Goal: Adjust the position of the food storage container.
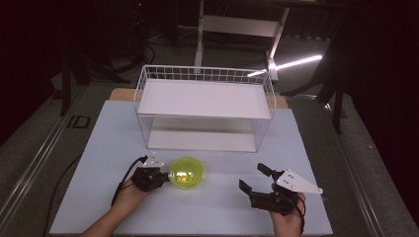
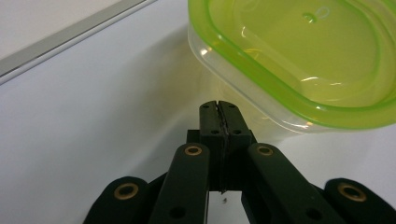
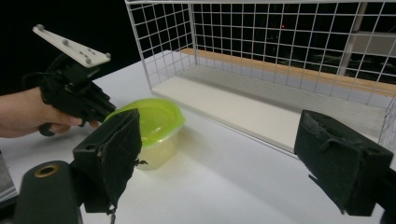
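A clear plastic container with a lime-green lid [image 1: 187, 173] stands on the white table in front of the wire basket. My left gripper [image 1: 164, 179] sits right at its left side, jaws shut with nothing between them. In the left gripper view the closed fingertips [image 2: 218, 106] point at the container's clear wall [image 2: 243, 88] just under the lid rim; whether they touch it I cannot tell. My right gripper [image 1: 253, 177] rests at the front right, open and empty, well apart from the container. The right gripper view shows its pads [image 3: 119, 149] spread wide, with the container [image 3: 154, 119] and the left gripper [image 3: 95, 107] beyond them.
A white wire basket [image 1: 205, 70] with a white shelf board on top and another at its bottom stands at the back middle of the table; its mesh wall [image 3: 280, 42] faces the right gripper. Dark floor and a white frame lie beyond the table.
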Demonstrator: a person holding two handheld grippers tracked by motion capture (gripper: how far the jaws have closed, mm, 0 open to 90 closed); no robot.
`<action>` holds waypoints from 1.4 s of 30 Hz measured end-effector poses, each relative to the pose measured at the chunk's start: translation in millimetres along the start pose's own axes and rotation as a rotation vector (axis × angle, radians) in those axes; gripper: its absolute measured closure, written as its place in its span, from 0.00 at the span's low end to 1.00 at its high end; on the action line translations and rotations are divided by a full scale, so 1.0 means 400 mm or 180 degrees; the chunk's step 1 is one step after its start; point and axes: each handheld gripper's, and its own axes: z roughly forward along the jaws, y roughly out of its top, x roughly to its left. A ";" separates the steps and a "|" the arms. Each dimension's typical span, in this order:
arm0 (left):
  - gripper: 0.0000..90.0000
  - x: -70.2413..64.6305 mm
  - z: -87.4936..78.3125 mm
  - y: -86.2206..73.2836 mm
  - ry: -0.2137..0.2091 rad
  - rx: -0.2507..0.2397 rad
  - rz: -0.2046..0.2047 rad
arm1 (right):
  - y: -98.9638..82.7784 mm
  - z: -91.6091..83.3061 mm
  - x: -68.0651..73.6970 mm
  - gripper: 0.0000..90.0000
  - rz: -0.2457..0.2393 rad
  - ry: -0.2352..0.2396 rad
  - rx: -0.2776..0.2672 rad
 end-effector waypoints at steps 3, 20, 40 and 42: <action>1.00 -0.008 0.016 0.010 -0.0019 0.0050 0.0039 | 0.000 -0.001 -0.003 0.16 0.0022 -0.0005 -0.0005; 1.00 -0.085 0.097 0.069 -0.0214 0.0100 0.0288 | -0.005 -0.011 -0.016 0.17 0.0076 -0.0009 -0.0025; 0.90 -0.084 0.054 0.074 -0.0340 -0.0172 0.0310 | -0.008 -0.008 -0.018 0.17 0.0077 -0.0013 0.0019; 0.78 -0.075 0.029 0.066 -0.0395 -0.0267 0.0236 | -0.008 -0.005 -0.018 0.17 0.0069 -0.0011 0.0035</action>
